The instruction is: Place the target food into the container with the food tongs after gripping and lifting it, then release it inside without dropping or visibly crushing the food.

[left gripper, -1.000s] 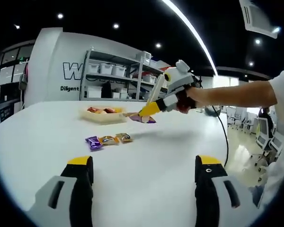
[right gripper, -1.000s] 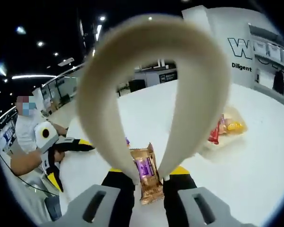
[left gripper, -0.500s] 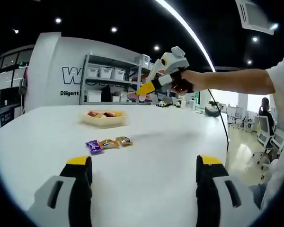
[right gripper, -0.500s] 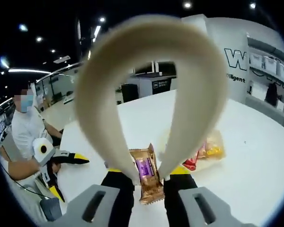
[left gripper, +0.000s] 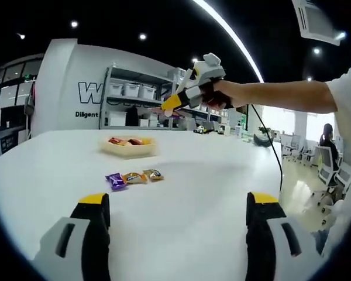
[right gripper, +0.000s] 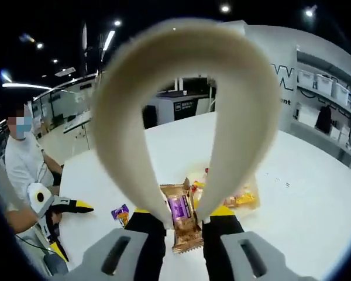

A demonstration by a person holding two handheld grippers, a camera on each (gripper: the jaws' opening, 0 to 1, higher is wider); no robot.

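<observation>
In the right gripper view my right gripper (right gripper: 182, 214) is shut on cream food tongs (right gripper: 123, 117), whose tips pinch a brown snack bar with a purple label (right gripper: 182, 221). The bar hangs in the air over the near side of the shallow container (right gripper: 253, 190), which holds red and yellow snacks. Seen from the left gripper view, the right gripper (left gripper: 171, 102) is high above the white table (left gripper: 199, 175), behind the container (left gripper: 127, 147). My left gripper (left gripper: 176, 213) is open and empty near the table's front. Three loose snacks (left gripper: 134, 177) lie in front of the container.
A person's arm (left gripper: 281, 105) reaches in from the right and holds the right gripper. Shelving with bins (left gripper: 143, 93) stands behind the table. A cable (left gripper: 274, 158) hangs down at the right. The left gripper (right gripper: 76, 206) and a purple snack (right gripper: 120, 212) lie lower left.
The right gripper rose from just above the table and moved left, carrying the snack bar in the tongs toward the container. The left gripper stayed open and barely moved.
</observation>
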